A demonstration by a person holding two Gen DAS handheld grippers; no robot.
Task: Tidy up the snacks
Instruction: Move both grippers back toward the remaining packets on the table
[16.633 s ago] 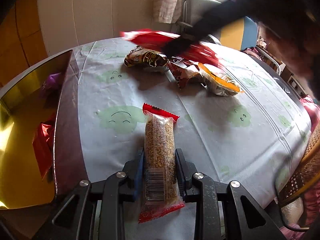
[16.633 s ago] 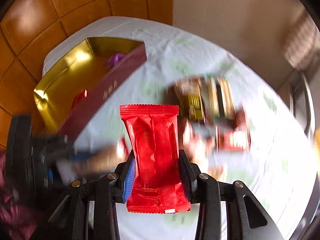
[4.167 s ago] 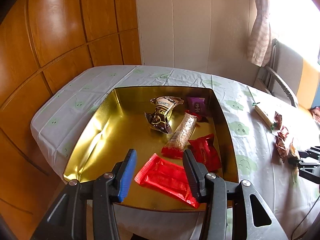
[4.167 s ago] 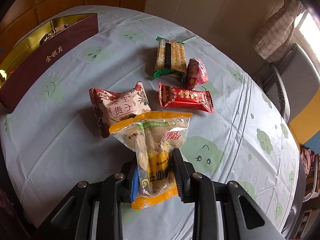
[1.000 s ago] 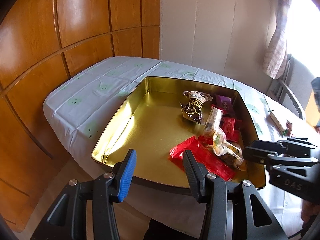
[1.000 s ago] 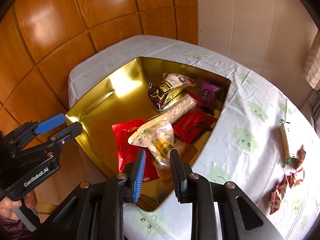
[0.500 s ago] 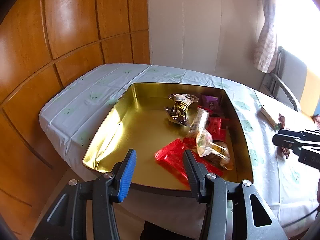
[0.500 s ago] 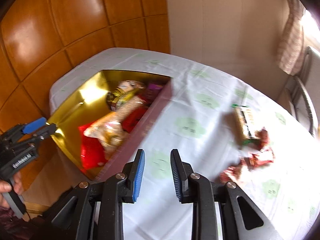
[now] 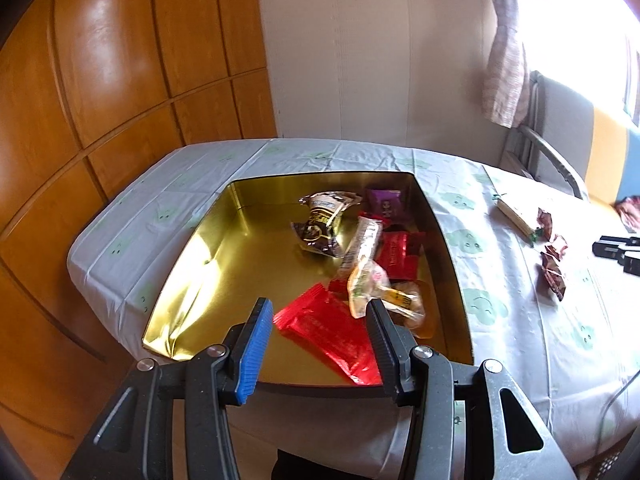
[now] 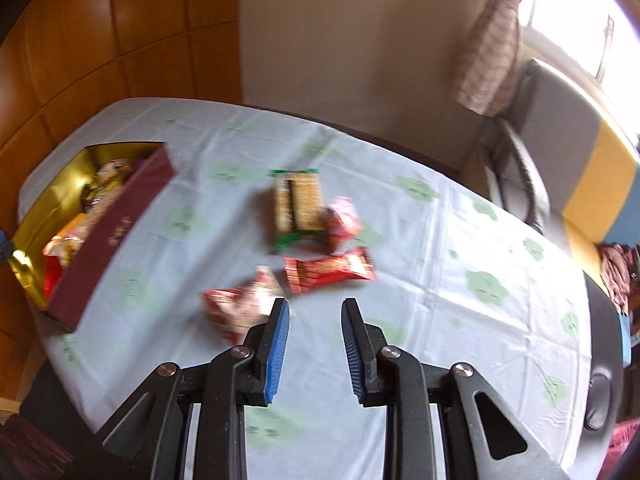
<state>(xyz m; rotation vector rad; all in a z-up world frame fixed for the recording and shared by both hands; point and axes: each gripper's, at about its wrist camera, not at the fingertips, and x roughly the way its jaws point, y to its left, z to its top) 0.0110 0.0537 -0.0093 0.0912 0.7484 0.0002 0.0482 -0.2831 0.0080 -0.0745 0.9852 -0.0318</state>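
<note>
The gold box (image 9: pixel 224 264) with a maroon outer wall (image 10: pixel 108 236) holds a flat red packet (image 9: pixel 332 336), a yellow-and-clear packet (image 9: pixel 376 288), a grain bar (image 9: pixel 362 244), a dark brown packet (image 9: pixel 322 224), a purple packet (image 9: pixel 385 200) and a small red one (image 9: pixel 396 256). My left gripper (image 9: pixel 319 308) hovers open over the box's near edge, empty. My right gripper (image 10: pixel 314 306) is open and empty above the tablecloth. Just beyond it lie a red-and-white packet (image 10: pixel 240 304), a red bar (image 10: pixel 330 270), a green-edged cracker pack (image 10: pixel 298 208) and a pink sweet (image 10: pixel 342 220).
The table wears a pale cloth with green smiley clouds (image 10: pixel 486 286). Wood panelling (image 9: pixel 100 80) stands left of it. A grey chair (image 10: pixel 532 128) and a curtain (image 10: pixel 488 40) are at the far right. The right gripper's fingers (image 9: pixel 616 250) show at the left view's right edge.
The right gripper has swung away from the gold box, leaving the yellow packet inside, and now hangs over the loose snacks. The left gripper drifted a little; its jaws are unchanged.
</note>
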